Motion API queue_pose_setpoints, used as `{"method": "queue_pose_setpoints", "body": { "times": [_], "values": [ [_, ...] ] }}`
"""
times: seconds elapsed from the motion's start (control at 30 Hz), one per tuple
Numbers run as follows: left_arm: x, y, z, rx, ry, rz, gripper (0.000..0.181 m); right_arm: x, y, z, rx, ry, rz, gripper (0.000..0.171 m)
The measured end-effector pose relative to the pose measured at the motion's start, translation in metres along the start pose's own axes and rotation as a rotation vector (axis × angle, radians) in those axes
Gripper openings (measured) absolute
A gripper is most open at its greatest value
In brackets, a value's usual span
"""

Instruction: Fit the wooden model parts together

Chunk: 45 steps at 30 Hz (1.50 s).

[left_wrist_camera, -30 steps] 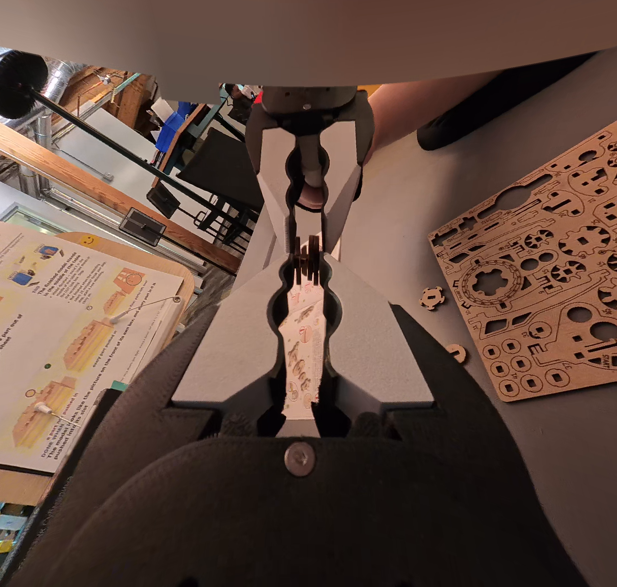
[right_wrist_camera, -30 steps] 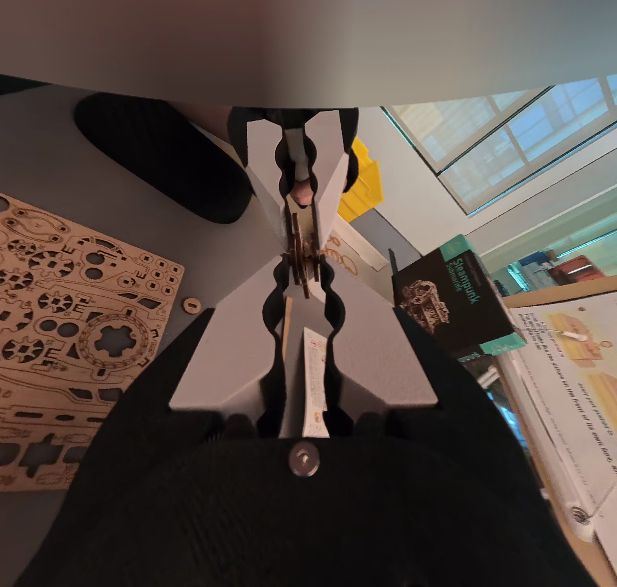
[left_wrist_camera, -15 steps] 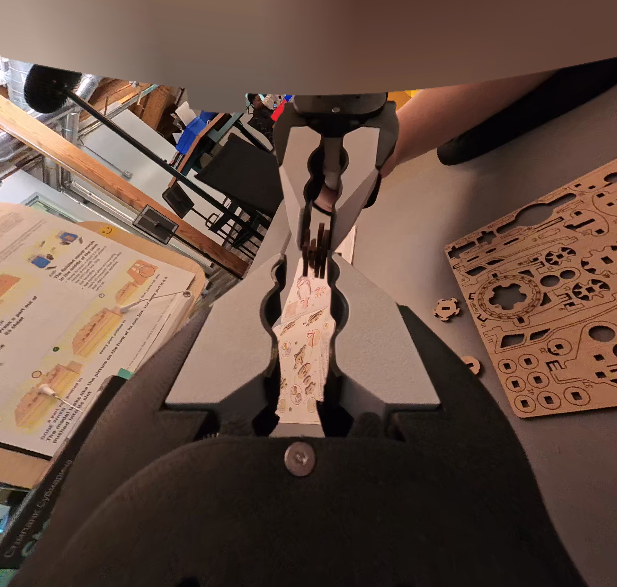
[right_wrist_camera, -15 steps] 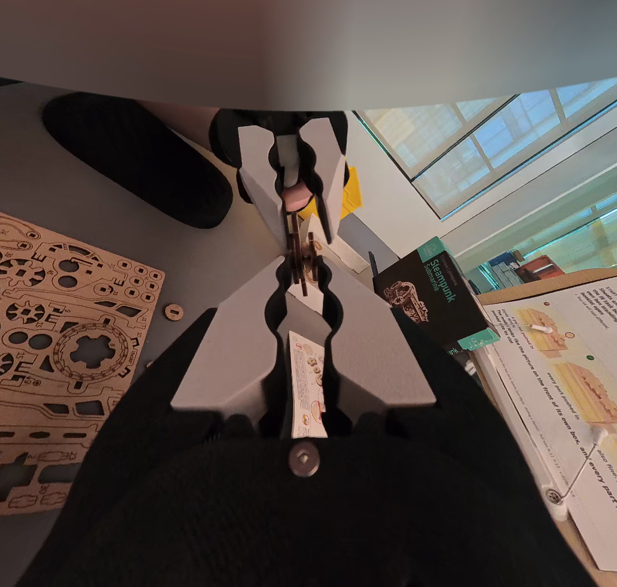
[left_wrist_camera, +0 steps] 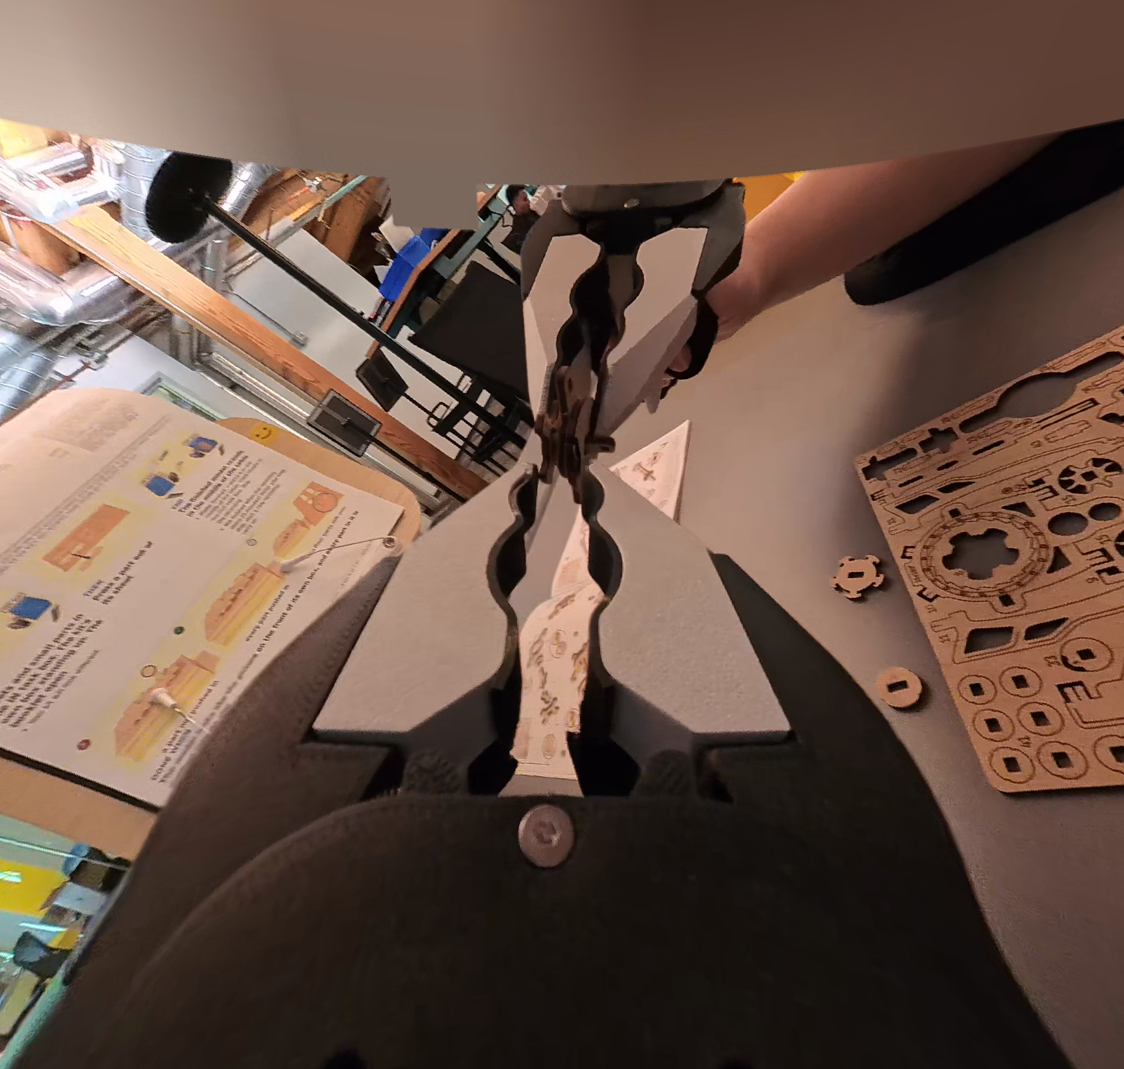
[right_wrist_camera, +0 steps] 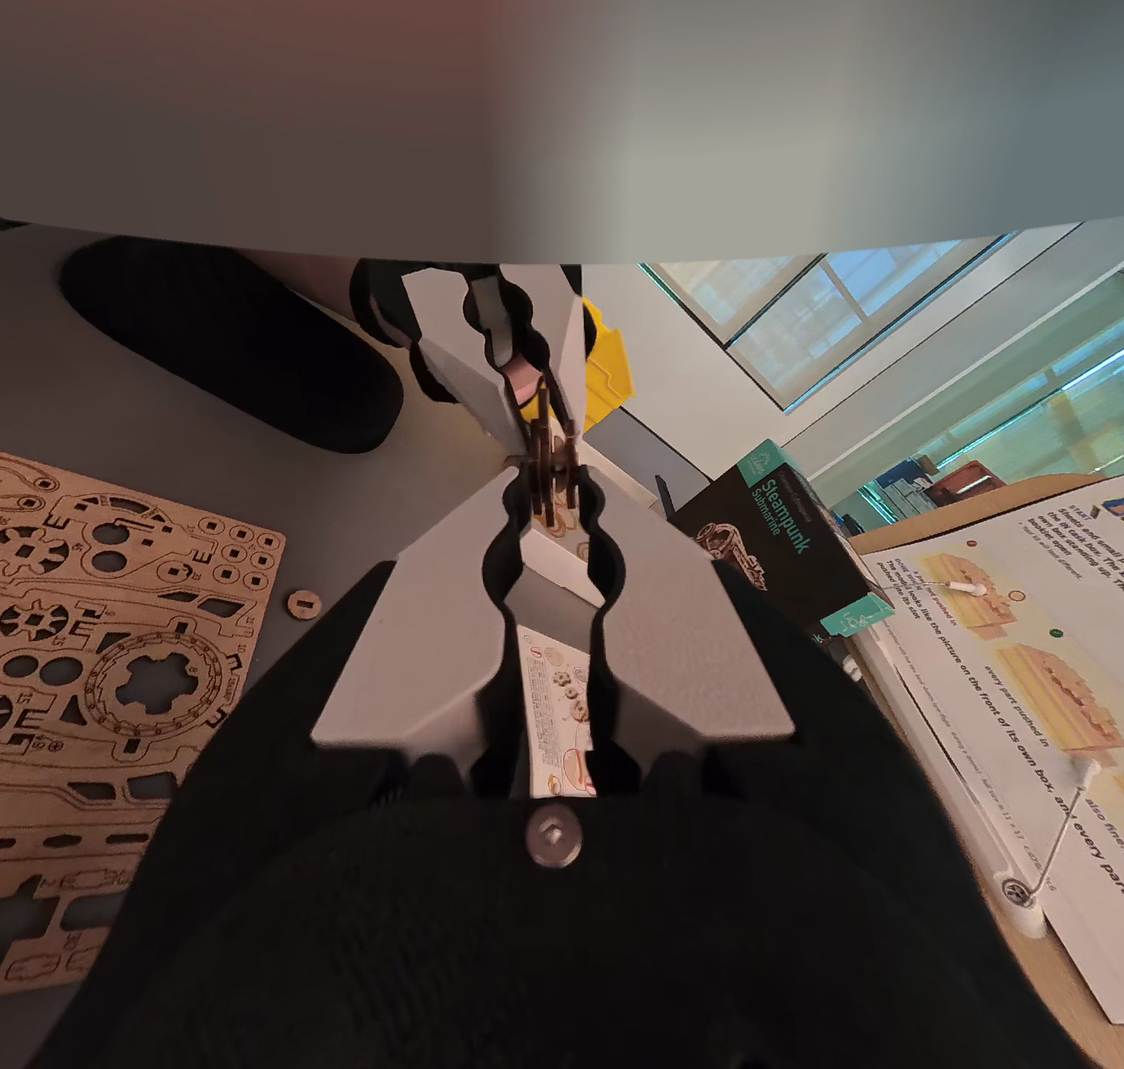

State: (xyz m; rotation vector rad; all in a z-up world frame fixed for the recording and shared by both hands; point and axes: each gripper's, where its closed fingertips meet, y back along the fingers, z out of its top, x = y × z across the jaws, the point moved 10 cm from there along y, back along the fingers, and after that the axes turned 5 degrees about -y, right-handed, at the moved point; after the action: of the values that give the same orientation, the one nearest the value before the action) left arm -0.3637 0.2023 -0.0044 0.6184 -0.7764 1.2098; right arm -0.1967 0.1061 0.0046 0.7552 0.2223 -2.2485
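A small stack of dark-edged wooden model discs (left_wrist_camera: 568, 431) hangs in the air above the grey table, pinched from both sides. My left gripper (left_wrist_camera: 556, 475) is shut on its near end. My right gripper (left_wrist_camera: 575, 413) faces it tip to tip, leaning right, and is shut on the far end. In the right wrist view the same stack (right_wrist_camera: 550, 480) sits between my right gripper (right_wrist_camera: 547, 486) and my left gripper (right_wrist_camera: 538, 425) opposite. How the discs join inside the jaws is hidden.
A laser-cut wooden sheet (left_wrist_camera: 1003, 583) (right_wrist_camera: 109, 644) lies flat on the table, with a loose gear piece (left_wrist_camera: 857, 577) and a slotted disc (left_wrist_camera: 898, 687) (right_wrist_camera: 303, 605) beside it. A paper leaflet (left_wrist_camera: 559, 662) lies under the grippers. A dark box (right_wrist_camera: 772, 529) and a laminated instruction page (left_wrist_camera: 152, 583) (right_wrist_camera: 1003, 644) are nearby. From either gripper's tips it is about 15 centimetres to the loose gear piece (left_wrist_camera: 857, 577).
Both grippers stayed shut on the wooden stack. The opposite gripper has tilted sideways in each view, and the pair has drifted slightly over the table.
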Motion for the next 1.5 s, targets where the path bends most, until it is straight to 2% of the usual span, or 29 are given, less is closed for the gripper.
{"method": "queue_pose_setpoints", "body": {
  "times": [0.03,0.27,0.5,0.63,1.1,1.4,1.5],
  "values": [
    [0.000,0.000,0.001,0.000,-0.011,0.011,0.011,0.000,0.000,0.000,-0.001,0.000,-0.005,0.014],
    [-0.008,0.002,0.005,-0.009,-0.165,0.077,0.004,0.000,0.001,0.002,-0.010,0.015,-0.014,0.014],
    [-0.007,0.001,0.005,-0.014,-0.101,0.031,0.010,0.003,0.002,0.004,0.000,0.068,-0.018,0.014],
    [-0.009,0.001,0.006,-0.013,-0.140,0.037,0.005,0.008,-0.001,0.004,0.024,0.141,-0.038,0.014],
    [-0.011,0.003,0.007,-0.026,-0.220,0.053,0.004,0.012,0.000,0.007,0.018,0.219,-0.067,0.014],
    [-0.006,0.001,0.003,-0.006,-0.120,0.033,0.004,0.005,-0.001,0.002,0.032,0.126,-0.061,0.015],
    [-0.004,0.000,0.001,-0.004,-0.068,0.016,0.004,0.000,-0.001,-0.001,0.028,0.067,-0.062,0.022]
  ]
}}
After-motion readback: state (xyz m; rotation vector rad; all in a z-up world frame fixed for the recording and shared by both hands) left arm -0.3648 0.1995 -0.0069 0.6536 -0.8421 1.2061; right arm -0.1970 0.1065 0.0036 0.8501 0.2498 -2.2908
